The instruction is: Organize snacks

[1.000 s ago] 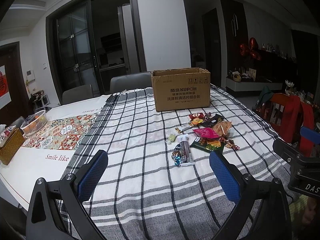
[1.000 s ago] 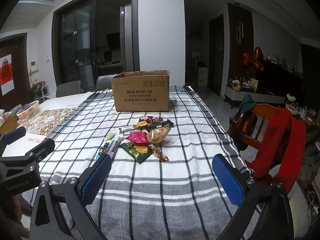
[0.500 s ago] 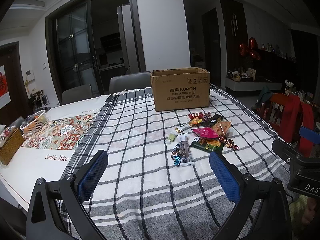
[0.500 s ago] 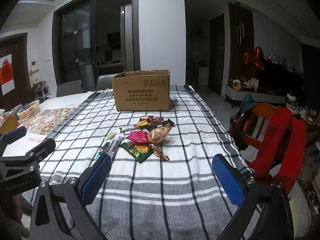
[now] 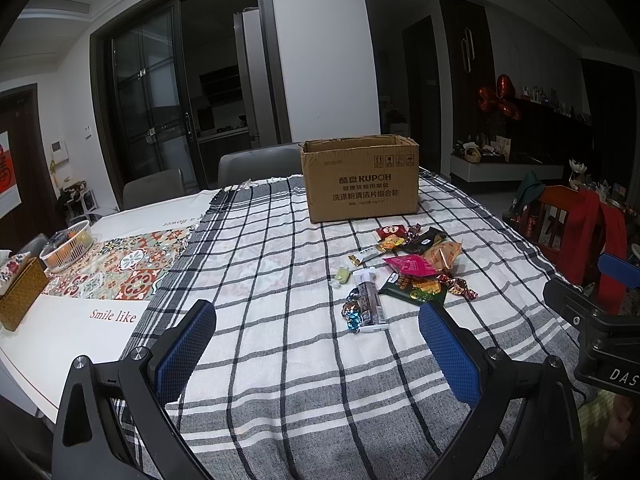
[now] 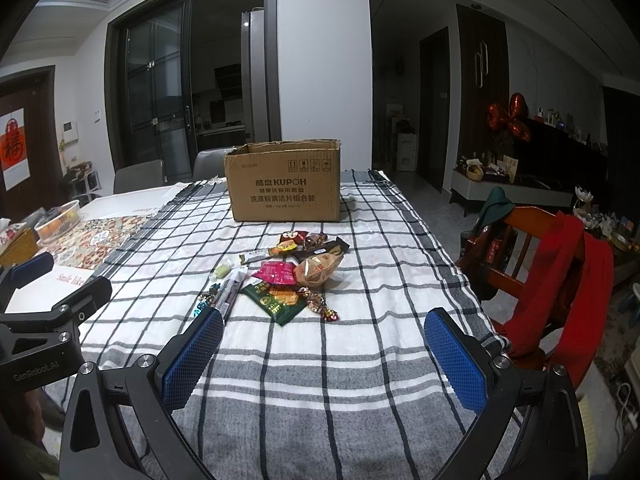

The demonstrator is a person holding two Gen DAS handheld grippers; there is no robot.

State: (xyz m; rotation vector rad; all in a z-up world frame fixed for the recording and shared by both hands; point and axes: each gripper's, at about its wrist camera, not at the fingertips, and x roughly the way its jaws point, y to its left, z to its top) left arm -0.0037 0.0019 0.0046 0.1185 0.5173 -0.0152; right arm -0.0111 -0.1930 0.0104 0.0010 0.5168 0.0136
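The snacks (image 5: 404, 272) lie in one loose heap on the checked tablecloth (image 5: 280, 280), midway along the table and just in front of the cardboard box (image 5: 360, 180). One green packet (image 6: 276, 300) sits at the near edge of the heap, one pink packet (image 6: 278, 272) lies just behind it, and one tan bag (image 6: 316, 270) touches the pink one on its right. One dark bar (image 5: 424, 240) and one red wrapped sweet (image 5: 390, 232) lie nearest the box. One long clear-wrapped bar (image 5: 370, 304) points toward the cameras on the heap's left side, with one small pale green sweet (image 5: 343, 275) just beside its far end. Several foil-wrapped sweets are scattered at the edges; their exact count is hard to tell.

The left gripper (image 5: 316, 350) hovers above the cloth, near the heap, its blue pads (image 5: 184, 354) spread wide apart, holding and touching nothing. The right gripper (image 6: 324, 356) is likewise spread wide and empty, above the cloth short of the green packet.

The single box stands upright with its top open. One white basket (image 5: 68, 246) rests well apart at the table's left end.
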